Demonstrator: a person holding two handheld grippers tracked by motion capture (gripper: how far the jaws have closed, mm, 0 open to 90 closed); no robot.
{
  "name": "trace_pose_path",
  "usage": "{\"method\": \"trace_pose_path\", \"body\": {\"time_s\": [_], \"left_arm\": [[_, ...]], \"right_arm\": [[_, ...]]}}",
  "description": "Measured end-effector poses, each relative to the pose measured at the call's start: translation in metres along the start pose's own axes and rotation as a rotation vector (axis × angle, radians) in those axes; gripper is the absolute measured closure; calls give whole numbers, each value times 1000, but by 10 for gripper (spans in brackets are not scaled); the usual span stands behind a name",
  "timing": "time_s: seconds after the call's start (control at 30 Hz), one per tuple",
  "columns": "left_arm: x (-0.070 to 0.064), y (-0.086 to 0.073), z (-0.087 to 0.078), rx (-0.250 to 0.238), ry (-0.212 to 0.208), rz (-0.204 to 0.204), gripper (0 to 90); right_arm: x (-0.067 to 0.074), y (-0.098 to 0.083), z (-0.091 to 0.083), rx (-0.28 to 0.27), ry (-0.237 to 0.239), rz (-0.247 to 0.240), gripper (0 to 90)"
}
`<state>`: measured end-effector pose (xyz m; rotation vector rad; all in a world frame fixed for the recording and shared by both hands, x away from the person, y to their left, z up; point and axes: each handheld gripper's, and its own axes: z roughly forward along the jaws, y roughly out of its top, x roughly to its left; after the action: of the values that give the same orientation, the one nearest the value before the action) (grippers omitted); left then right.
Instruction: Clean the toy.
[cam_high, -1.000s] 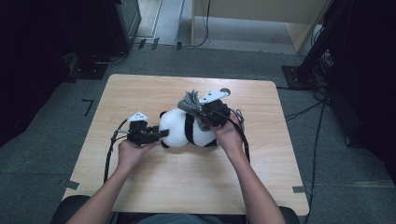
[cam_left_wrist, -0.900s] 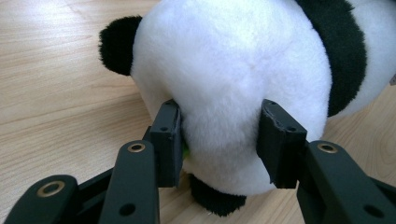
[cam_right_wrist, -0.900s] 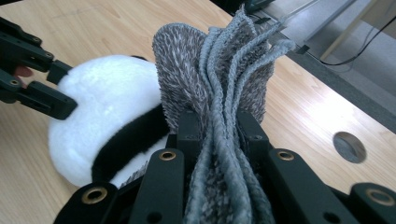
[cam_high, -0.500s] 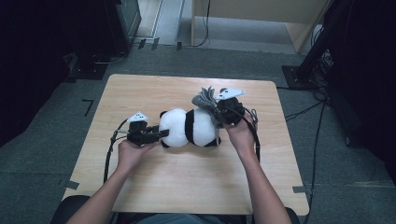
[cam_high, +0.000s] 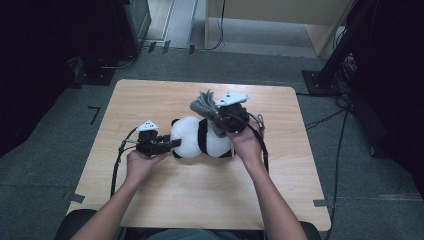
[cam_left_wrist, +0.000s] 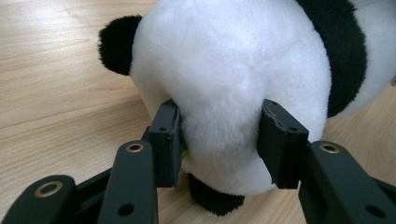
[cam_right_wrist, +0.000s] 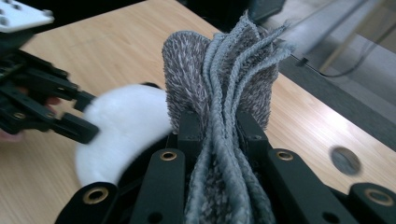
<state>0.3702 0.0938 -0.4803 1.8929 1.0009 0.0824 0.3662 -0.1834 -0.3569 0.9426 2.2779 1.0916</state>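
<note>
A black-and-white plush panda (cam_high: 200, 137) lies on the wooden table (cam_high: 150, 100). My left gripper (cam_high: 172, 144) is shut on its white head end; in the left gripper view both pads press into the panda's fur (cam_left_wrist: 224, 93). My right gripper (cam_high: 212, 116) hovers just above the panda's other end, shut on a bunched grey cloth (cam_high: 202, 104). In the right gripper view the grey cloth (cam_right_wrist: 224, 93) stands up in folds between the jaws, with the panda (cam_right_wrist: 121, 126) below and the left gripper (cam_right_wrist: 46, 93) at the far left.
Cables (cam_high: 117, 165) trail from both grippers across the table. Dark equipment stands (cam_high: 125, 25) and a wooden cabinet (cam_high: 280, 15) lie beyond the far edge. Bare tabletop stretches in front of the panda toward the person.
My right gripper has carried the grey cloth rightward and slightly up, off the panda's middle toward its right end. The left gripper and the panda's head stayed put.
</note>
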Motion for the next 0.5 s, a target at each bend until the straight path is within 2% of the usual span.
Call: {"method": "trace_pose_path", "body": {"time_s": [0.23, 0.5], "left_arm": [[0, -1, 0, -6, 1, -2, 541], [-1, -1, -1, -6, 4, -2, 541]], "right_arm": [[33, 16, 37, 28, 67, -44, 766], [60, 23, 70, 61, 117, -71, 765]]}}
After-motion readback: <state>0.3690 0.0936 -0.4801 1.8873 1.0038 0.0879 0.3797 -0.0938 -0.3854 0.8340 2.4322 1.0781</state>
